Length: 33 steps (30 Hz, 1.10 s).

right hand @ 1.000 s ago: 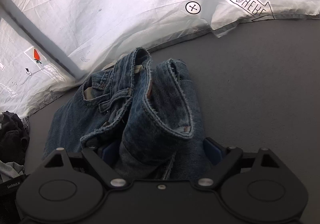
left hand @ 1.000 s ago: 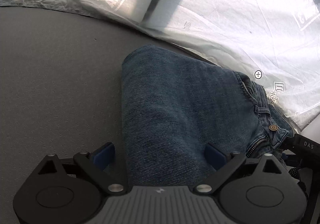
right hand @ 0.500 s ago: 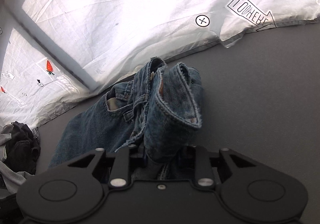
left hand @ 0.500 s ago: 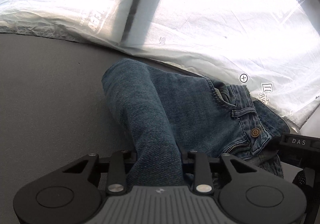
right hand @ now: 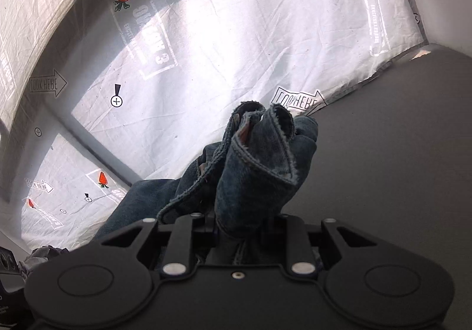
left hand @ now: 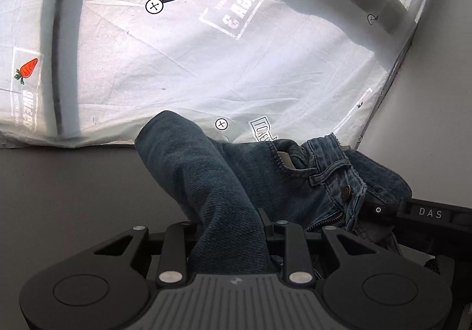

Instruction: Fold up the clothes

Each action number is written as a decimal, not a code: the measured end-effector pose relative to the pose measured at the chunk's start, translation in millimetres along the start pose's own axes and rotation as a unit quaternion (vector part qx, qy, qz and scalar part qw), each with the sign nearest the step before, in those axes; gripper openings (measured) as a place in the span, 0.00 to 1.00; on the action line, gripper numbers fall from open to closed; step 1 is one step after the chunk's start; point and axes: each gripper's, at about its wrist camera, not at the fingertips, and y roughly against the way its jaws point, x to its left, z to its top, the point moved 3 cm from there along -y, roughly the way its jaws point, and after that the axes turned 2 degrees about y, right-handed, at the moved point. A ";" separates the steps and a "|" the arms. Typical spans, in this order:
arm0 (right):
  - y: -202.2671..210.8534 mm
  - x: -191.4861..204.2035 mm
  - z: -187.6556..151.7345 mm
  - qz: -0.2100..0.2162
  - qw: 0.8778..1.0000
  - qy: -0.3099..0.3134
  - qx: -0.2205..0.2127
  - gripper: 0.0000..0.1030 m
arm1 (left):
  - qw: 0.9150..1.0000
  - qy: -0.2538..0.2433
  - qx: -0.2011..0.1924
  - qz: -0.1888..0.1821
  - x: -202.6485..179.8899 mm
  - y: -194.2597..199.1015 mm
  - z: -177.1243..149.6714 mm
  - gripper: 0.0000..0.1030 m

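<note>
**Both grippers pinching the jeans, denim raised off the desk**

The dark blue denim jeans (left hand: 224, 182) hang bunched between your two tools, lifted above the flat grey desk (left hand: 73, 188) near its back edge. In the left wrist view you can see the waistband, the copper button (left hand: 346, 190) and the top of the zip off to the right; in the right wrist view the frayed hem cuffs (right hand: 265, 135) stand up in front of the camera.

Your left gripper (left hand: 230, 229) is pressed together on a thick roll of folded leg fabric. Your right gripper (right hand: 244, 226) is likewise closed on the hem end, with several layers stacked between its fingers.

Expect this cloth to be heavy and limp rather than stiff: it will sag between your two holds and the loose waistband side will likely swing. Denim is rough, so slipping is unlikely, but a bulky pinch can shed inner layers. A hold nearer a seam or the hem edge should carry all layers more evenly.

Behind the jeans hangs a white crinkled sheet printed with carrots and arrows (right hand: 206, 64), touching the desk's far edge. A dark heap of other garments (right hand: 41, 253) lies at the lower left of the right view.
</note>
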 end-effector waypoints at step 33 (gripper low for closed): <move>121.2 -246.8 57.5 -0.196 0.917 -0.239 -0.251 0.23 | 0.936 -0.253 0.078 -0.232 -362.2 -258.6 15.8 0.29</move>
